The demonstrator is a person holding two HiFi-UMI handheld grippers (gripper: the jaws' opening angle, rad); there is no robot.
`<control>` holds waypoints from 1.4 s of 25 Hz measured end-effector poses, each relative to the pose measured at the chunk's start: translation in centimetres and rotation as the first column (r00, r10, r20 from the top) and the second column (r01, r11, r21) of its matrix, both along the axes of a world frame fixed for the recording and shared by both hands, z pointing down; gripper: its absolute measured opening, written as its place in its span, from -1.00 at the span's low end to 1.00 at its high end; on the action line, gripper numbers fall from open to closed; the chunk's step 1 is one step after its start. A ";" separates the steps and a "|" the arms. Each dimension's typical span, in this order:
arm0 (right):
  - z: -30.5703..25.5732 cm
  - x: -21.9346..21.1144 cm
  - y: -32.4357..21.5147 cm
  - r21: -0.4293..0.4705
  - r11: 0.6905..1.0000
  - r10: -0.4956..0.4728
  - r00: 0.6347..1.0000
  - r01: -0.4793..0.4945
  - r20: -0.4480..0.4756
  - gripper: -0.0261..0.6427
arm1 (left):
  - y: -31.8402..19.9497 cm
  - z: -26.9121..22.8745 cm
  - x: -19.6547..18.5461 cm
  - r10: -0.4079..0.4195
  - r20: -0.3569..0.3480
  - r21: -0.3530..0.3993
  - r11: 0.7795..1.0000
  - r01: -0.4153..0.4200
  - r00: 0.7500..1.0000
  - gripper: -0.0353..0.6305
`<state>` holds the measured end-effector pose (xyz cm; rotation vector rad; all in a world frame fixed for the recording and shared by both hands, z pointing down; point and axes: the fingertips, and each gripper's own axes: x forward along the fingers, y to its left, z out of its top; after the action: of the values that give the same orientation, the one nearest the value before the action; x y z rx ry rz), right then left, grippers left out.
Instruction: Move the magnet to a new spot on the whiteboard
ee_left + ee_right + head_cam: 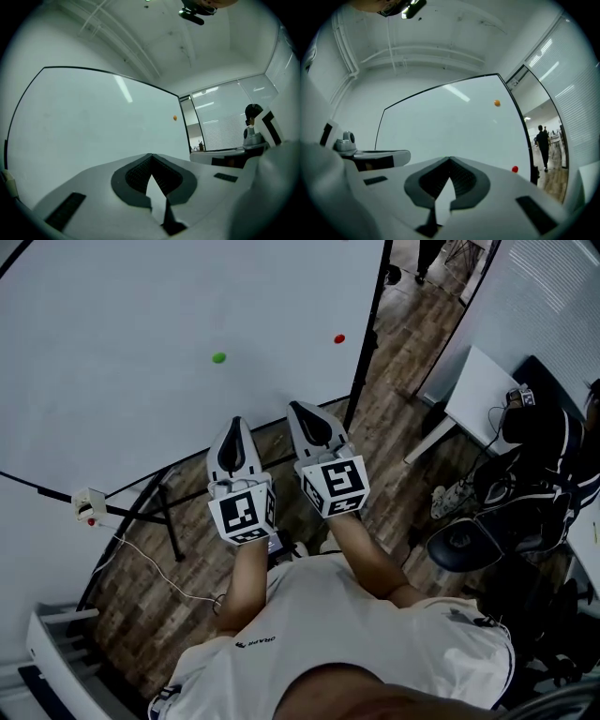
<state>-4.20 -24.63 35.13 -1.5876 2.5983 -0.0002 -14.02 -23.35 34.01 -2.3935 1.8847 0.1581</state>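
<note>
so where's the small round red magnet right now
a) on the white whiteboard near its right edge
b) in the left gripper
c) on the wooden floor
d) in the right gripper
a: the small round red magnet sits on the white whiteboard near its right edge, and the left gripper and right gripper are both shut with nothing between their jaws.

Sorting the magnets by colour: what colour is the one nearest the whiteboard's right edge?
That magnet is red, clearest in the head view.
</note>
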 end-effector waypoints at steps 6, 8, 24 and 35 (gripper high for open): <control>0.3 2.9 -1.1 -0.002 0.999 -0.048 0.999 0.048 0.007 -0.89 | -0.3 0.5 3.1 -0.046 0.008 -0.008 0.999 0.047 0.999 -0.89; 0.5 3.1 -1.1 -0.001 0.999 -0.054 0.998 0.054 0.010 -0.89 | -0.2 0.6 3.4 -0.057 0.010 -0.008 0.998 0.057 0.998 -0.89; 0.6 2.0 -2.1 0.015 0.991 -0.129 0.992 0.129 0.008 -0.88 | -1.4 1.5 2.3 -0.141 0.017 -0.044 0.989 0.142 0.990 -0.89; 0.5 1.1 -1.7 0.024 0.990 -0.137 0.991 0.137 0.006 -0.88 | -2.8 1.6 1.5 -0.136 0.045 -0.069 0.988 0.139 0.990 -0.88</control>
<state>-3.06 -26.37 35.66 -1.3959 2.6852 0.0138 -12.54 -26.14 35.57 -2.2813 2.0629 0.0326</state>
